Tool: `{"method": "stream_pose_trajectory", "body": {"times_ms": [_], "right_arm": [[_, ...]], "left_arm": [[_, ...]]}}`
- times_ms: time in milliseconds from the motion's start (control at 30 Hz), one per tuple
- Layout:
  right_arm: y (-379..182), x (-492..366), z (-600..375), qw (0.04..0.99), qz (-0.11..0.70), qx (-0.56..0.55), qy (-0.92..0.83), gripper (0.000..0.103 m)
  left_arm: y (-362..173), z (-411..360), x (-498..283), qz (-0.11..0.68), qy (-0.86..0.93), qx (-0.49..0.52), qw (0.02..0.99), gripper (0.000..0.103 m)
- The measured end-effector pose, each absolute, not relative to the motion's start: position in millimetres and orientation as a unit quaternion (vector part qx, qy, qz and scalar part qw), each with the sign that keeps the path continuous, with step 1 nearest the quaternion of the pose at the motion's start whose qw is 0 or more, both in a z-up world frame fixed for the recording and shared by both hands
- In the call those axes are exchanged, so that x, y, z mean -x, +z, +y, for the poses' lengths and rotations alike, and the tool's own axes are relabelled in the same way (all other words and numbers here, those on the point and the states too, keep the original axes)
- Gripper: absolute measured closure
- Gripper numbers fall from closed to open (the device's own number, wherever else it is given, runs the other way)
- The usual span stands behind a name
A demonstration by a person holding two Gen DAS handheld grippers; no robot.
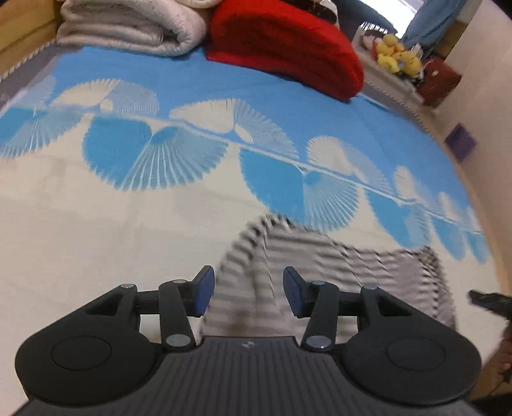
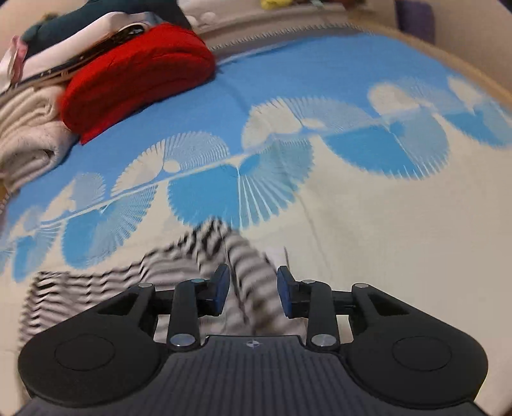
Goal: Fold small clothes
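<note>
Your left gripper (image 1: 246, 296) tilts steeply down, jaws spread, nothing pinched — striped garment (image 1: 320, 272) lies blurred beneath on the bedspread (image 1: 96, 240). Your right gripper (image 2: 252, 291) — same tilt, pads apart over its striped sleeve.

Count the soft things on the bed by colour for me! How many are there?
Striped black-and-white: 1, the small garment lying in front of both grippers.
Red: 1, the folded blanket at the far end.
White: 1, the folded quilt beside the red one.
Blue and cream: 1, the bedspread under everything.
Total: 4
</note>
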State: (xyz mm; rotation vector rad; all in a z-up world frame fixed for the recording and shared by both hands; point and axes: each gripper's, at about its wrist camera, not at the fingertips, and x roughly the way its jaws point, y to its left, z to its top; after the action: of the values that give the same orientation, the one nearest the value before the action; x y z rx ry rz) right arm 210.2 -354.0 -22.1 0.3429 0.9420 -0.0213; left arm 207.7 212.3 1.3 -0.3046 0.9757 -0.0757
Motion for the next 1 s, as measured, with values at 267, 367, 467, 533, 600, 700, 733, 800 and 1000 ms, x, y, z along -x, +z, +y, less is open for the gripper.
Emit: {"method": "stream_pose_trajectory", "body": {"times_ms": [267,367,467,533,600,700,733,800,1000], "right_arm": [[-69,-140,-364,0.820,0.543,-0.181,-0.013,0.055],[-75,-135,-365,0.817,0.546,-0.184,-0.018,0.055],[-82,-135,-362,0.814,0.560,-0.154,-0.018,0.055],[-86,-134,-366,0.808,0.565,-0.165,-0.014,0.065],[-86,-132,-368,0.809,0.564,-0.168,0.000,0.090],[-68,-124,-377,0.830,0.526,-0.187,0.003,0.095],[-60,-120,-385,0.836,0.505,-0.215,0.001,0.095],[-50,-111,-401,0.838,0.482,-0.255,-0.002,0.095],[-84,-121,-387,0.800,0.574,-0.175,-0.025,0.094]], "left_arm": [[-75,220,-165,0.557,-0.006,0.182,0.810,0.051],[-85,215,-172,0.569,-0.014,0.165,0.806,0.051],[-100,214,-176,0.594,-0.009,0.151,0.790,0.056],[-106,210,-174,0.600,-0.026,0.128,0.789,0.101],[-99,207,-168,0.586,-0.033,0.101,0.803,0.103],[-70,226,-155,0.527,-0.015,0.134,0.839,0.103],[-65,231,-150,0.521,-0.005,0.131,0.844,0.103],[-73,231,-144,0.545,0.008,0.109,0.831,0.103],[-87,208,-148,0.587,0.028,0.013,0.809,0.101]]}}
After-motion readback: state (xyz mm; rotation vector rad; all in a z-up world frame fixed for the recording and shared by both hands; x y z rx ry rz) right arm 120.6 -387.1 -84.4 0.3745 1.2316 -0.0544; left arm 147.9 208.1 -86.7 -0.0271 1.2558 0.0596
